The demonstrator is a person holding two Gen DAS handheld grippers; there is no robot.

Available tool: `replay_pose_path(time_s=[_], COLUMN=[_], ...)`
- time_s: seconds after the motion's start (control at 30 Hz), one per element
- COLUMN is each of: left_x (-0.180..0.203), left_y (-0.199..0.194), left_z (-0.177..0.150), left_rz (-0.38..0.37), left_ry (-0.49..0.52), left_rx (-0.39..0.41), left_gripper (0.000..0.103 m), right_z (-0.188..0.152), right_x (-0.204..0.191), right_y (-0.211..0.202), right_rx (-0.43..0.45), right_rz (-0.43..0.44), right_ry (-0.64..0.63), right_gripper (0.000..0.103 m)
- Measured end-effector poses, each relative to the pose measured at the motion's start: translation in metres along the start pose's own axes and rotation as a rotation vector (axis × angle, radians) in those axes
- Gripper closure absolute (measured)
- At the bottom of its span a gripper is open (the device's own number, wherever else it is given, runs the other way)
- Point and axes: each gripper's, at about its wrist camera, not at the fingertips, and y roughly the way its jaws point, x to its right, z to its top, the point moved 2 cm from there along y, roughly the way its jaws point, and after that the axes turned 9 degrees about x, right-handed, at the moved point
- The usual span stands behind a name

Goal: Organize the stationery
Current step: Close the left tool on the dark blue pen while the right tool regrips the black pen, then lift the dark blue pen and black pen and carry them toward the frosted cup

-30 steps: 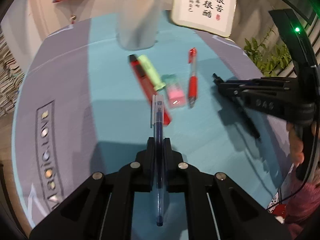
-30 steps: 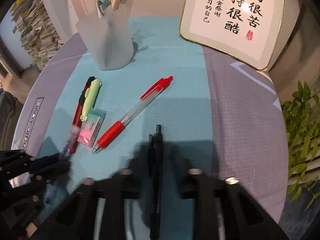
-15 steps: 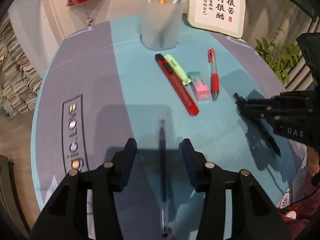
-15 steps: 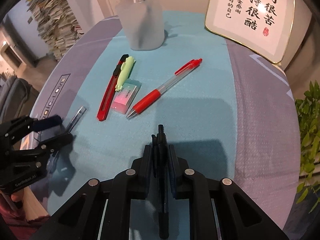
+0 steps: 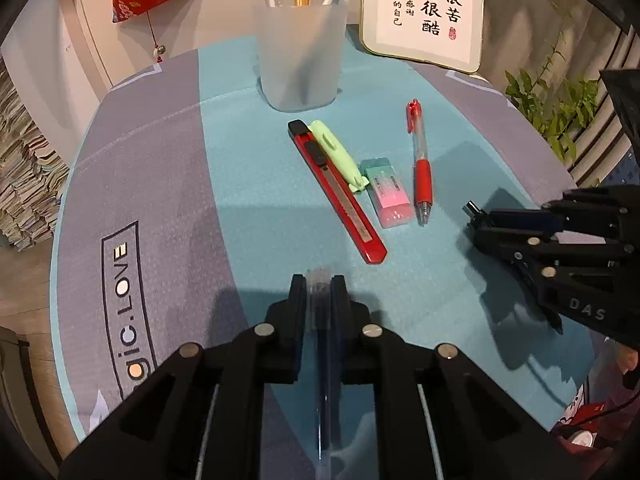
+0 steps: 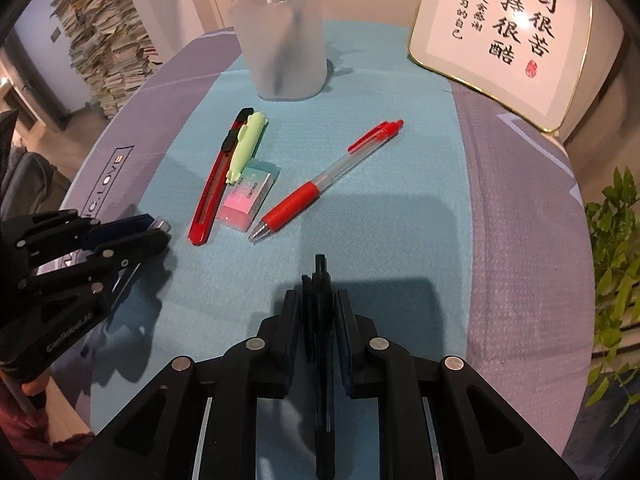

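- Holding one pen apiece: left gripper (image 5: 319, 280) pinches a clear blue pen (image 5: 325, 360); right gripper (image 6: 318, 300) pinches a black pen (image 6: 320, 320); both well short of the cup (image 5: 300, 56).
- Standing in the cup: several pens.
- Lying loose in front of the cup: red knife (image 5: 336, 190), green highlighter (image 5: 338, 154), eraser (image 5: 388, 192), red pen (image 5: 421, 160).
- Judged: two in transit, four left.

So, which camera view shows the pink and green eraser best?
The right wrist view: the eraser lies nearer there, and printing shows on its sleeve. The left wrist view shows the eraser whole too, between the green highlighter and red pen.
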Motion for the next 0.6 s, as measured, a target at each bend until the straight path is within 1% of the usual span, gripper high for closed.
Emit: replay_pose_path(time_s=[0.07, 0.13, 0.4, 0.6], left_x=[0.001, 0.001, -0.002, -0.003], left_y=[-0.004, -0.011, -0.044, -0.062], left_z=[-0.001, 0.001, 0.01, 0.021], left_rz=[0.001, -0.003, 0.012, 0.013], left_ry=[0.002, 0.004, -0.003, -0.01], left_rx=[0.009, 0.031, 0.116, 0.171], left_gripper=[0.093, 0.093, 0.093, 0.093], right_z=[0.001, 0.002, 0.01, 0.018], right_x=[-0.005, -0.004, 0.004, 0.0], right_y=[0.002, 0.001, -0.034, -0.063], right_rx=[0.006, 0.006, 0.118, 0.205], right_rz=[-0.013, -0.003, 0.058, 0.071], right_ry=[-0.036, -0.015, 0.064, 0.08], right_gripper=[0.086, 0.087, 0.087, 0.087])
